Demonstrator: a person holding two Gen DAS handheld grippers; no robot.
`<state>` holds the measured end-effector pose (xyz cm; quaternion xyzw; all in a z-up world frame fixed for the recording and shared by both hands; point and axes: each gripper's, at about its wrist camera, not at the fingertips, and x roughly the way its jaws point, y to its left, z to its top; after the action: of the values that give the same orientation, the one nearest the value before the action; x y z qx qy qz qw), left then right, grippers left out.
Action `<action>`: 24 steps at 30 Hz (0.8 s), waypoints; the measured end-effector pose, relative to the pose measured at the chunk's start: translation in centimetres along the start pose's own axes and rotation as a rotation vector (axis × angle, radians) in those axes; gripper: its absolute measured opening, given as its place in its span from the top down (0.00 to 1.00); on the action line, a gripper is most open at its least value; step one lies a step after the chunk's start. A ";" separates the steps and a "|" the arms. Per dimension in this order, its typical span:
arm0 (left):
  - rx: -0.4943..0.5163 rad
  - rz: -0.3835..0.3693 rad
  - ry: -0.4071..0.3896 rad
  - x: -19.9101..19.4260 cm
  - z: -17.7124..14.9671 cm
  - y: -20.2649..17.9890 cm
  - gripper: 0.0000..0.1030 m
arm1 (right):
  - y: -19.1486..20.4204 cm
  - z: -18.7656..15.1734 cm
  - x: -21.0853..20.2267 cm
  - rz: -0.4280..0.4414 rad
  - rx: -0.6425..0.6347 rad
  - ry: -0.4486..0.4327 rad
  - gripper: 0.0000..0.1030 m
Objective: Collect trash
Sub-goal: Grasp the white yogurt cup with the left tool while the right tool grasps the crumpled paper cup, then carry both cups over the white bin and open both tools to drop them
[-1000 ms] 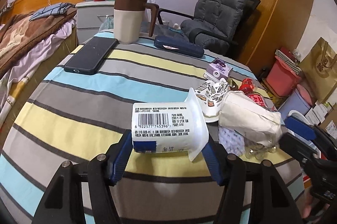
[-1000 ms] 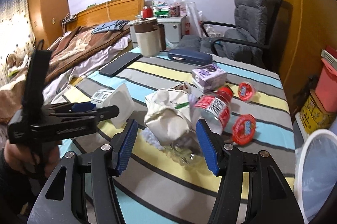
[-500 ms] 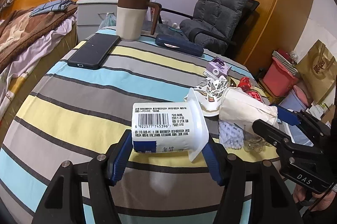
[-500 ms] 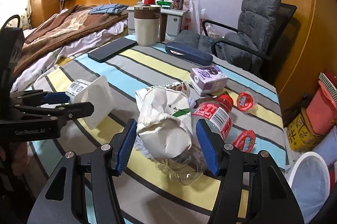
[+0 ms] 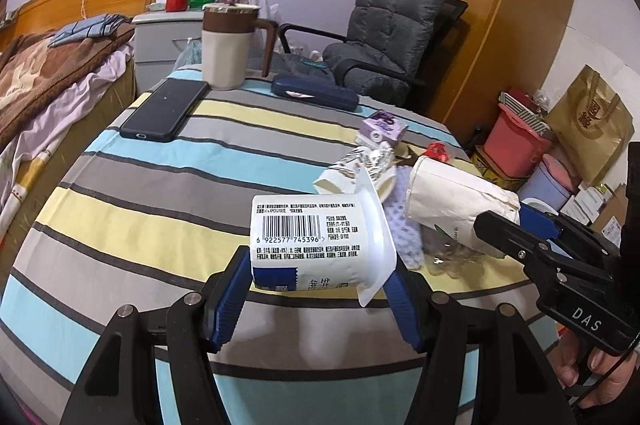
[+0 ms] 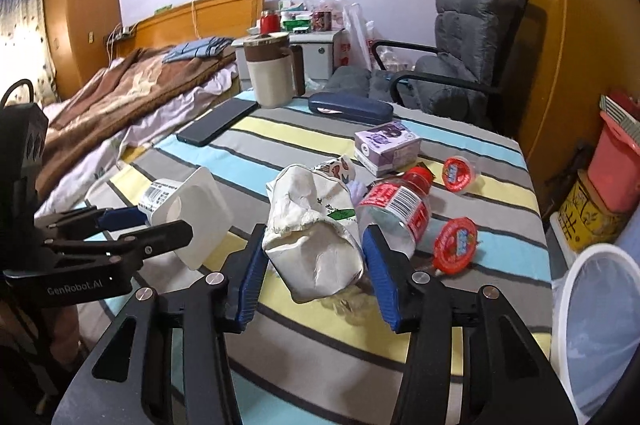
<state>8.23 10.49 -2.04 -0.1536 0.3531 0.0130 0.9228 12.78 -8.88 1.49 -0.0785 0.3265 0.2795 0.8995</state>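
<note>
My left gripper (image 5: pixel 320 289) is shut on a white yogurt cup (image 5: pixel 316 245) with a barcode, held on its side above the striped table (image 5: pixel 160 185). It also shows in the right wrist view (image 6: pixel 188 209). My right gripper (image 6: pixel 316 281) is shut on a crumpled white paper cup (image 6: pixel 316 225), which also shows in the left wrist view (image 5: pixel 452 205). On the table lie a clear bottle with a red label (image 6: pixel 400 205), a patterned paper cup (image 5: pixel 360 165), a purple carton (image 6: pixel 388 145) and two red jelly cups (image 6: pixel 458 241).
A white bin (image 6: pixel 600 325) with a liner stands at the table's right edge. A phone (image 5: pixel 164 109), a brown-lidded jug (image 5: pixel 228 45) and a blue case (image 5: pixel 316 97) sit at the far side. A bed is left, a grey chair (image 5: pixel 392 37) behind.
Both grippers have lifted their cups off the table; the right one closed on the crumpled paper cup and raised it. The views have risen.
</note>
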 end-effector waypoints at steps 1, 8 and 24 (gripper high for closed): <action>0.005 -0.002 -0.003 -0.2 0.0 -0.3 0.38 | -0.1 -0.1 -0.4 0.002 0.008 -0.004 0.51; 0.045 -0.019 -0.013 -1.8 -0.4 -2.7 0.38 | -1.0 -0.9 -2.8 0.000 0.052 -0.033 0.51; 0.142 -0.072 -0.015 -3.5 -1.6 -8.7 0.38 | -3.3 -2.9 -6.9 -0.074 0.133 -0.071 0.51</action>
<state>5.73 2.08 1.54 -0.1002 0.3405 -0.0440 0.9339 8.68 -15.68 3.42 -0.0208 0.3093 0.2265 0.9234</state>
